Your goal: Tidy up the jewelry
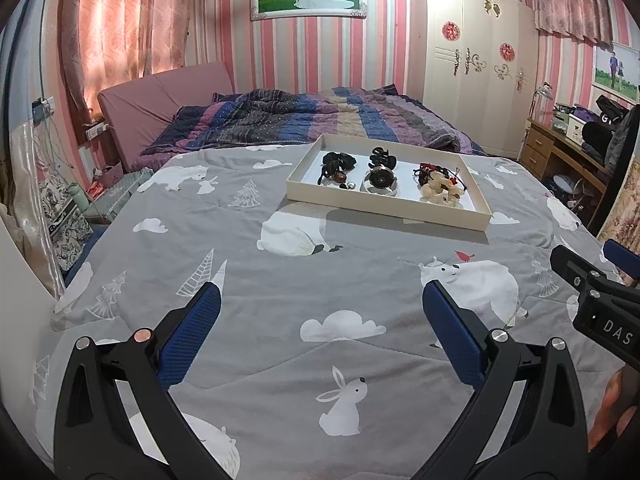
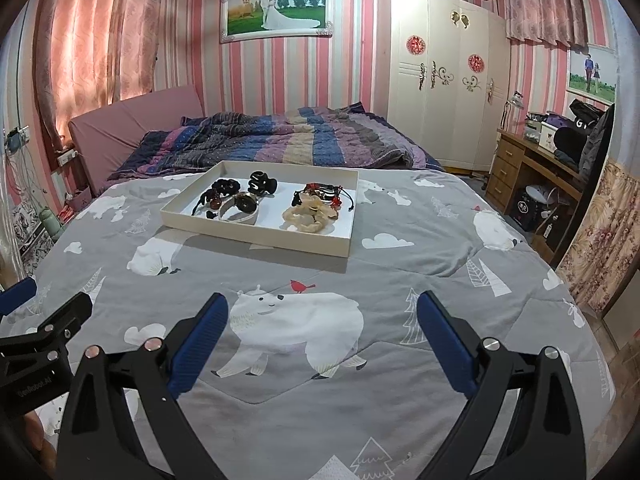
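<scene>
A shallow cream tray (image 1: pixel 384 212) (image 2: pixel 256 234) lies on the grey animal-print bedspread, far ahead of both grippers. It holds black hair ties (image 1: pixel 338 160) (image 2: pixel 224 188), a black claw clip (image 1: pixel 382 157) (image 2: pixel 262 182), a round dark piece on a white band (image 1: pixel 379 180) (image 2: pixel 242 206), a cream scrunchie (image 1: pixel 440 192) (image 2: pixel 310 214) and red-and-black cords (image 1: pixel 438 171) (image 2: pixel 324 194). My left gripper (image 1: pixel 322 296) is open and empty over the bedspread. My right gripper (image 2: pixel 322 306) is open and empty, beside the left one.
A striped quilt (image 1: pixel 304 120) is bunched at the head of the bed. A white wardrobe (image 1: pixel 468 60) stands at the back right, with a cluttered wooden desk (image 1: pixel 560 148) to the right. A nightstand with clutter (image 1: pixel 104 184) is on the left.
</scene>
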The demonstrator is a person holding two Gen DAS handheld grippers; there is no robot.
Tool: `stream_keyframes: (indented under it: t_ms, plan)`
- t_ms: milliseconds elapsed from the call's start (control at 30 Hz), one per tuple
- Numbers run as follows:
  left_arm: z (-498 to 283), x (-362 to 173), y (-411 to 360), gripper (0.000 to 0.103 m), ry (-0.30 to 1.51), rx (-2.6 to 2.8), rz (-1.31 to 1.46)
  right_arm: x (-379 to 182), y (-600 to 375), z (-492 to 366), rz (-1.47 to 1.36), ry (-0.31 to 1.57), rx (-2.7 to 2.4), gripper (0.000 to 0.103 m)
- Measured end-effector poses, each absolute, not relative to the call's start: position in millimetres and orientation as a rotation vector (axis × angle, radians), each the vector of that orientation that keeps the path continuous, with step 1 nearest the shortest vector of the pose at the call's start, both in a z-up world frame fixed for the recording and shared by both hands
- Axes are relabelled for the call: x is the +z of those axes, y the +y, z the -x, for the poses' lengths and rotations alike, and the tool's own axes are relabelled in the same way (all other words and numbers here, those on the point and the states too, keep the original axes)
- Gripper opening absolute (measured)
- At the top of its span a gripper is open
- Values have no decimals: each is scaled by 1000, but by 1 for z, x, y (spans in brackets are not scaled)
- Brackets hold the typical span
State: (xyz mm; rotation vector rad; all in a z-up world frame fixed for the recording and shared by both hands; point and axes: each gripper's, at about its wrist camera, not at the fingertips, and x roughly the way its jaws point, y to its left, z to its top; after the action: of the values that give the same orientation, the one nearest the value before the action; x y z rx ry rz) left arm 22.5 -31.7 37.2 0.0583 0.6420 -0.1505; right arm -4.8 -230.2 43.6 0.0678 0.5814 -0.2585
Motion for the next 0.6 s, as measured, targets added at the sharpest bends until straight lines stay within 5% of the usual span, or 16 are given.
stream_keyframes:
  t_ms: [600]
  plan:
    - [-24,35,-33,100,648,-125,-70,43,-233,6,-74,589,-269,95]
